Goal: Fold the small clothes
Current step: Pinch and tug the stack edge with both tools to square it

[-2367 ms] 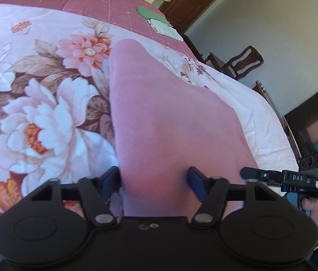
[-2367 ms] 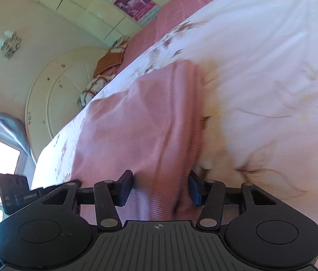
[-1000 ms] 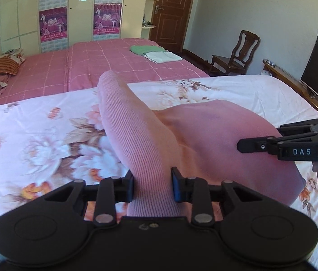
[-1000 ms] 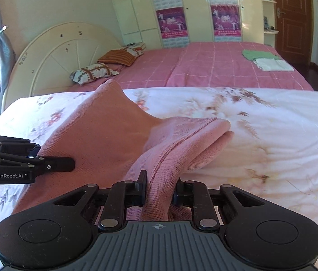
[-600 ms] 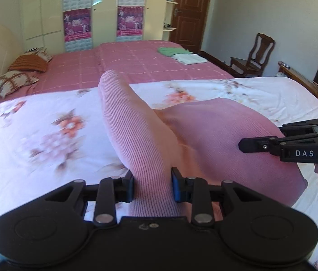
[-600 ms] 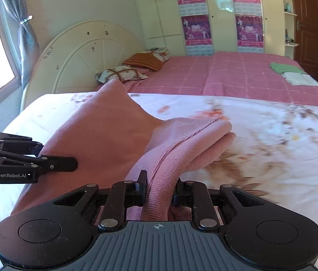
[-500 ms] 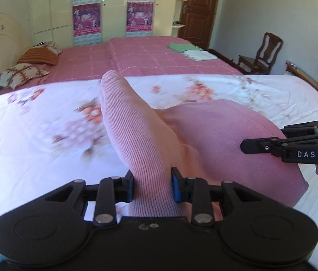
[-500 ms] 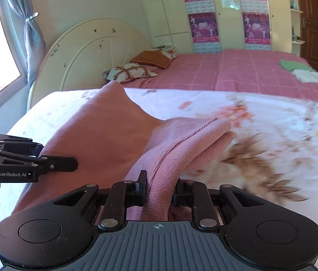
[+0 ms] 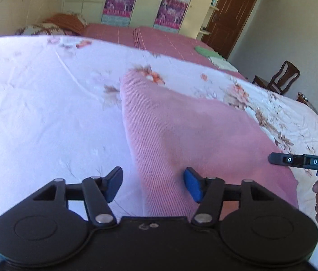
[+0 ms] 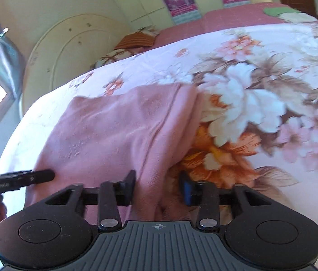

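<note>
**Pink garment laid down, both grippers open**

The pink garment (image 9: 195, 131) lies on the floral bedspread (image 9: 46, 103). The left gripper (image 9: 153, 184) and right gripper (image 10: 157, 187) stand apart around its near edge. Pulling back carelessly could snag and undo the fold.

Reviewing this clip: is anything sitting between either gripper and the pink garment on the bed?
Nothing visible does. The pink garment lies flat on the floral bedspread, and its near edge runs straight between the open jaws of the left gripper and of the right gripper. No other item lies on it.
</note>
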`<act>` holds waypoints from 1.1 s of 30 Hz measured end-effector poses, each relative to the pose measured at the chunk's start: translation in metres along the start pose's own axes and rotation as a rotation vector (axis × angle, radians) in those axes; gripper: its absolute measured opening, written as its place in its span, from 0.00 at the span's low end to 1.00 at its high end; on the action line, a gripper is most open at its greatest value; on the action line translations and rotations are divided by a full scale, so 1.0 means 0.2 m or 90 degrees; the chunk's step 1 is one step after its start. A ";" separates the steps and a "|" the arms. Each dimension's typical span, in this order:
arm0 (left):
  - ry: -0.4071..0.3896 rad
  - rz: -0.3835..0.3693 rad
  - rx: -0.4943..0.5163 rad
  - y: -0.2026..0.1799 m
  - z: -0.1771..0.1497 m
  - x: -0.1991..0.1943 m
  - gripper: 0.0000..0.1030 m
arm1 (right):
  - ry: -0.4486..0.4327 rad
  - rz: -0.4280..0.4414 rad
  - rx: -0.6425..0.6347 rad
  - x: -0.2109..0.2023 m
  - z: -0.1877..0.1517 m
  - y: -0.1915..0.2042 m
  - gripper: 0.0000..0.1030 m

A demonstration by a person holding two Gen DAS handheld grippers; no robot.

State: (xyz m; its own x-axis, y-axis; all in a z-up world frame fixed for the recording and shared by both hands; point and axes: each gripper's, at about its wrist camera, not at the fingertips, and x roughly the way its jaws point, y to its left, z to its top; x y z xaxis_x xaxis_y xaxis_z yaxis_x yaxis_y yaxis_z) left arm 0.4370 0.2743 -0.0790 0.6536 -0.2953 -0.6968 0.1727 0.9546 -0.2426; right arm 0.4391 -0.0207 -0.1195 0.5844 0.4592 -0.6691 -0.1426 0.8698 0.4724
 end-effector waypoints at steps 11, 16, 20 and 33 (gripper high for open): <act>0.032 -0.011 0.101 -0.14 0.06 0.21 0.15 | 0.033 -0.062 -0.153 0.10 0.11 0.15 0.14; 0.009 -0.006 0.132 -0.18 0.03 0.05 0.14 | 0.028 -0.111 -0.175 0.07 0.06 0.16 0.14; -0.005 -0.013 0.130 -0.21 -0.09 -0.12 0.16 | -0.008 -0.065 -0.247 -0.17 -0.05 0.29 0.14; 0.007 0.112 0.217 -0.34 -0.40 -0.12 0.16 | 0.053 -0.123 -0.302 -0.11 -0.25 0.25 0.14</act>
State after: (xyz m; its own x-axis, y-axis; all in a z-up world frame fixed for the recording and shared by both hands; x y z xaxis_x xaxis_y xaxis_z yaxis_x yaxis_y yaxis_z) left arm 0.3502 0.2134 -0.0988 0.6879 -0.1239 -0.7152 0.2944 0.9483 0.1188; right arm 0.3785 0.0207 -0.1099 0.5729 0.2778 -0.7711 -0.3959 0.9176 0.0365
